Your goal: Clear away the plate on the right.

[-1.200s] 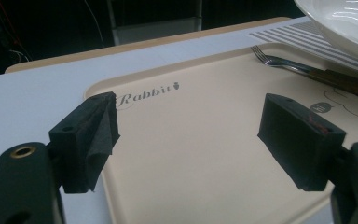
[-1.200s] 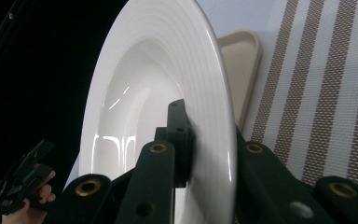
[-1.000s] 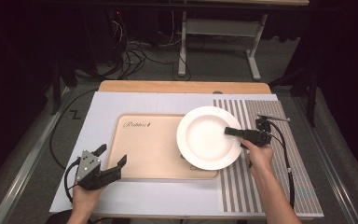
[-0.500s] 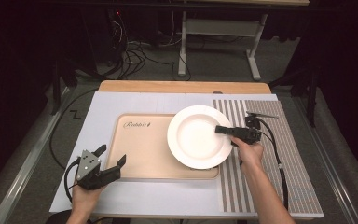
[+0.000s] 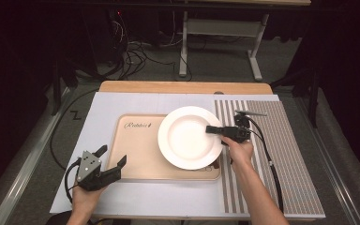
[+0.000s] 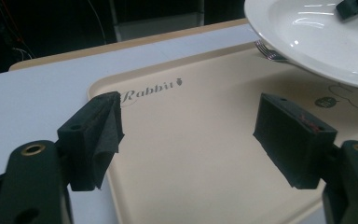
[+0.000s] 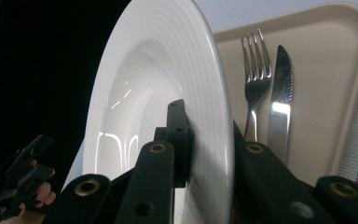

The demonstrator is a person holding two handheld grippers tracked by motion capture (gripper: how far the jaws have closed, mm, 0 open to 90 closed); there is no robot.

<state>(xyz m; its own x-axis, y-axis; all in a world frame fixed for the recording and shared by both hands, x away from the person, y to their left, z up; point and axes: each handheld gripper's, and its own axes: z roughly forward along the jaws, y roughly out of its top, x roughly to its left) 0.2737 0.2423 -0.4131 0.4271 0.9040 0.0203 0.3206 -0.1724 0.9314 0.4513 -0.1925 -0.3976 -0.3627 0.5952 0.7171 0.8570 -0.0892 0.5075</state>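
Right gripper (image 5: 214,129) fingers pinch the white plate's (image 5: 187,140) rim, plate above the beige tray (image 5: 140,154). Left gripper (image 5: 110,161) fingers spread, empty, at tray's near-left corner.

Glossy white ceramic plate (image 5: 190,137), shiny metal fork (image 7: 253,79), matt beige plastic tray (image 5: 143,154).

So the plate (image 5: 190,137) was up over the right half of the tray (image 5: 140,154), clamped at its right rim by the right gripper (image 5: 214,130). Fork (image 7: 254,74) and knife (image 7: 279,88) lay side by side on the tray underneath. The left gripper (image 5: 113,161) sat at the tray's near-left corner.
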